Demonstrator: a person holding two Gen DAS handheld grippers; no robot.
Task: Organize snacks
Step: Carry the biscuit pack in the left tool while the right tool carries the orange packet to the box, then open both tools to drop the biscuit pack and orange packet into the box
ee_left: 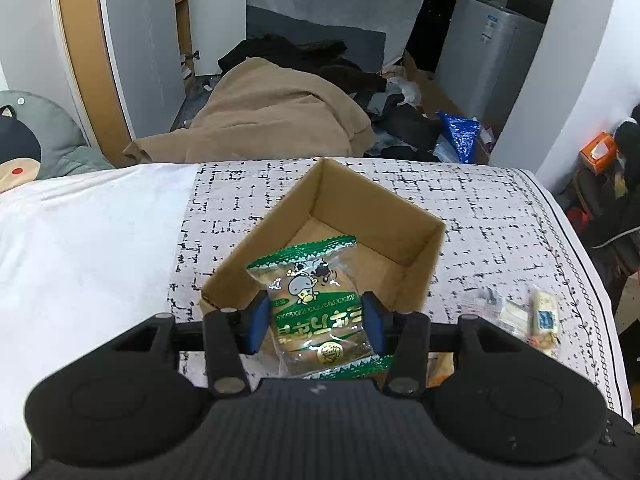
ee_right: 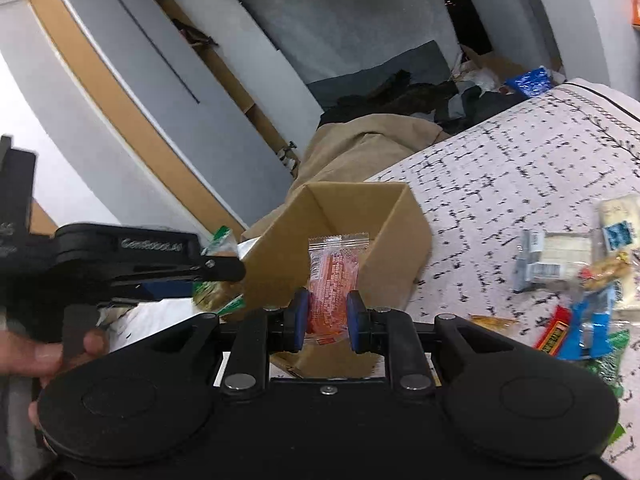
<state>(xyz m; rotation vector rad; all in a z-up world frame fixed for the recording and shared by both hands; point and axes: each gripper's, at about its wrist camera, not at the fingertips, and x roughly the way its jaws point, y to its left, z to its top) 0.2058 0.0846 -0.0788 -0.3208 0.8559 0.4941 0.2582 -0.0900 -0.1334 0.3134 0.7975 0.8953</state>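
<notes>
even indoor light; soft shadows; fisheye bending at edges; right view motion-blurred

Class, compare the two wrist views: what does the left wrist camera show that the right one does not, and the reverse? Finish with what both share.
Only the left wrist view shows the left gripper from behind, jaws shut on a green snack packet, and a grey cushion.

Only the right wrist view shows the right gripper shut on an orange snack packet, and a hand.

Both show the cardboard box and a brown blanket.
</notes>
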